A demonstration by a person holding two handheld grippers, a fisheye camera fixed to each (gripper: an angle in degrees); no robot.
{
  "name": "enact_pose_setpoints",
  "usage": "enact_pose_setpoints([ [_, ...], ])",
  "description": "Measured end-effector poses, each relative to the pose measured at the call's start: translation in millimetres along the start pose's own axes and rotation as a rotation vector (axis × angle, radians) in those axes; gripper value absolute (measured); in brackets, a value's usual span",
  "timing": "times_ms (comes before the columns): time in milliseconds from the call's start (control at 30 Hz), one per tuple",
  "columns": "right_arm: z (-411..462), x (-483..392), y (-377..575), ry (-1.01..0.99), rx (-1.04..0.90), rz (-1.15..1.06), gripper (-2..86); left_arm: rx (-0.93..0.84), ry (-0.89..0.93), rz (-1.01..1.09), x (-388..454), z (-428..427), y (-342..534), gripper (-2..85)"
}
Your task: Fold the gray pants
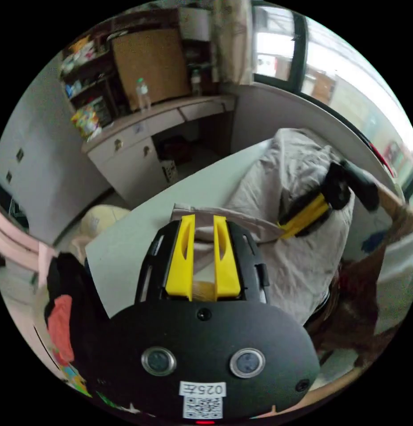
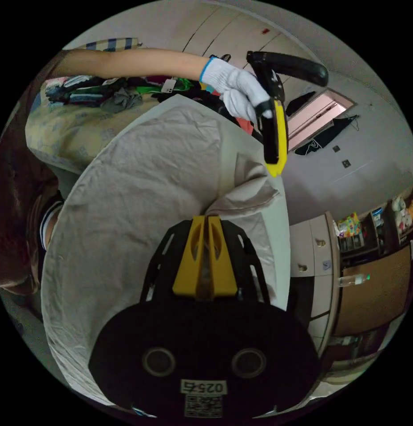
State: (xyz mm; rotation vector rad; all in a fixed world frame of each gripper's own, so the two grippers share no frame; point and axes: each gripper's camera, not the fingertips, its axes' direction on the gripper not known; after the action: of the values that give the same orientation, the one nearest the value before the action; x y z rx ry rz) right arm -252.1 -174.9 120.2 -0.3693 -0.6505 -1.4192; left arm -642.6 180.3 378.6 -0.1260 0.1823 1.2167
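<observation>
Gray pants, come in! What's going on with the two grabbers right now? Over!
Right gripper shut on gray pants, pinching a raised fold. Left gripper open, jaws either side of the hem edge. Pants spread on white table. Nothing in the way.

Plastic bottle (image 1: 143,92) upright on desk (image 1: 140,126); clothes pile (image 2: 93,91) beyond table (image 1: 126,248).

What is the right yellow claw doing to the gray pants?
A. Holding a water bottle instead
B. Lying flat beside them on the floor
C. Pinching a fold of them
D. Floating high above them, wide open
C. In the right gripper view, the right gripper has its two yellow jaws closed together on a raised fold of the gray pants, which lie spread over the white table.
</observation>
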Motion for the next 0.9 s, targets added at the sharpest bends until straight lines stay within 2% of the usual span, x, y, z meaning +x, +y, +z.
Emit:
enact_pose_setpoints([
  [133,-4,6,-13,-0.027,0.01,0.042,-0.9,-0.149,0.191,-0.273,-39,41,-45,6.3],
  [233,-7,3,-22,-0.004,0.01,0.033,-0.9,-0.231,0.169,-0.409,-55,62,-59,6.3],
  [433,-12,9,-32,-0.014,0.038,0.067,-0.9,-0.24,-0.015,-0.402,-39,67,-72,1.6],
  [567,-14,13,-39,-0.019,0.031,0.078,-0.9,-0.266,-0.008,-0.414,-39,66,-82,-0.3],
  [700,-17,9,-44,0.018,0.028,0.068,-0.9,-0.242,0.049,-0.537,-55,63,-86,1.3],
  [900,-20,14,-45,0.017,0.029,0.096,-0.9,-0.247,-0.101,-0.443,-30,53,-95,-1.1],
])
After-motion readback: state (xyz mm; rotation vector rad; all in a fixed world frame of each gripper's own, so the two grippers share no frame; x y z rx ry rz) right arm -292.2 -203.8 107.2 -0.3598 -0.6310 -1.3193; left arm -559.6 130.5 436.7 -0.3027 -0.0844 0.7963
